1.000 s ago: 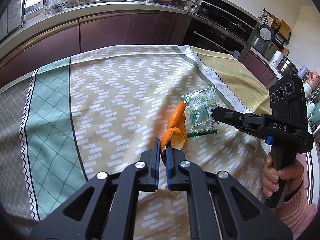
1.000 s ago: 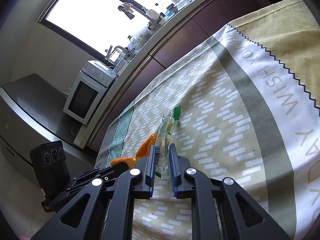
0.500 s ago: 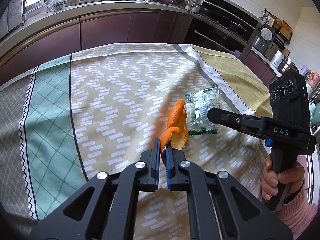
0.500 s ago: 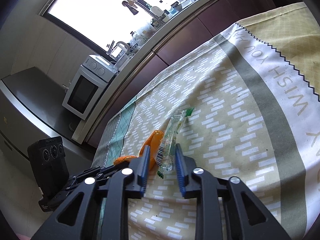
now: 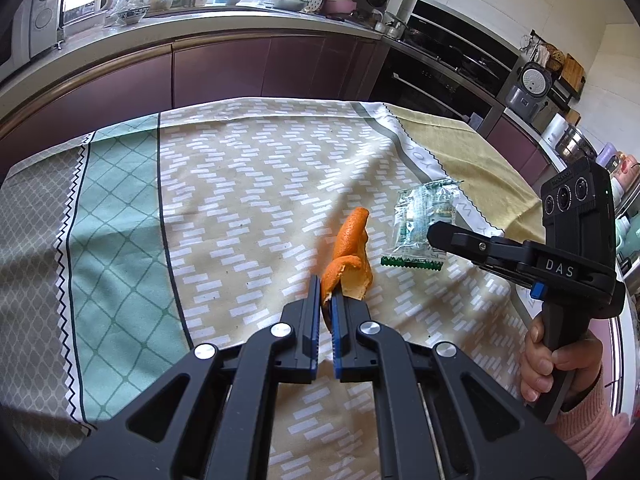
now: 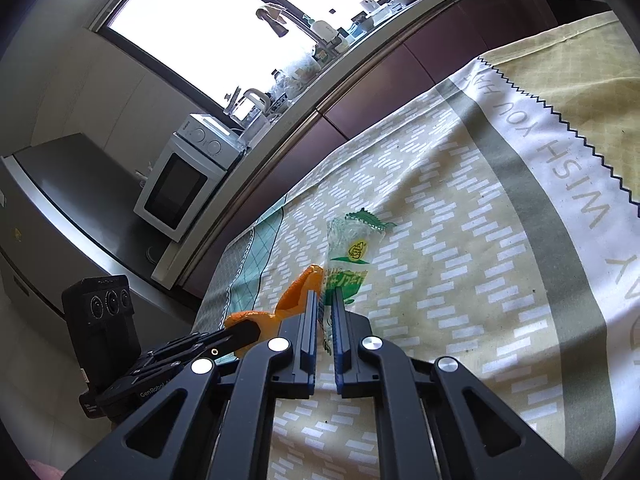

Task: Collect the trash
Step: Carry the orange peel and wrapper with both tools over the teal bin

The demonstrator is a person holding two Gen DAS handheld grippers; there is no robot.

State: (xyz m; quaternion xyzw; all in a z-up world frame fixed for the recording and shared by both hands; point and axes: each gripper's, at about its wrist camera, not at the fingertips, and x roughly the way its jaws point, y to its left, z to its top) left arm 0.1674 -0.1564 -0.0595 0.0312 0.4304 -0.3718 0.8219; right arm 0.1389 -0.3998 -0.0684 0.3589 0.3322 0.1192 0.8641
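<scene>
Your left gripper (image 5: 326, 300) is clamped on the orange peel (image 5: 350, 256). Your right gripper (image 6: 325, 312) is closing on the clear wrapper's (image 6: 350, 256) near end.

Peel (image 5: 352, 248) left of wrapper (image 5: 420, 220) — both on tablecloth (image 5: 240, 200).

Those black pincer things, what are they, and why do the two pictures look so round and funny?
They are grabbing tools. A person holds one hand-held gripper in each hand, and a small wide-eyed camera on each bends the picture. One picture looks along the left hand-held gripper, which is pinching an orange peel. The other looks along the right hand-held gripper, whose jaws are closing on a clear plastic wrapper. Both pieces of trash are on a patterned tablecloth in a kitchen. You can see the person's right hand gripping a handle.
</scene>
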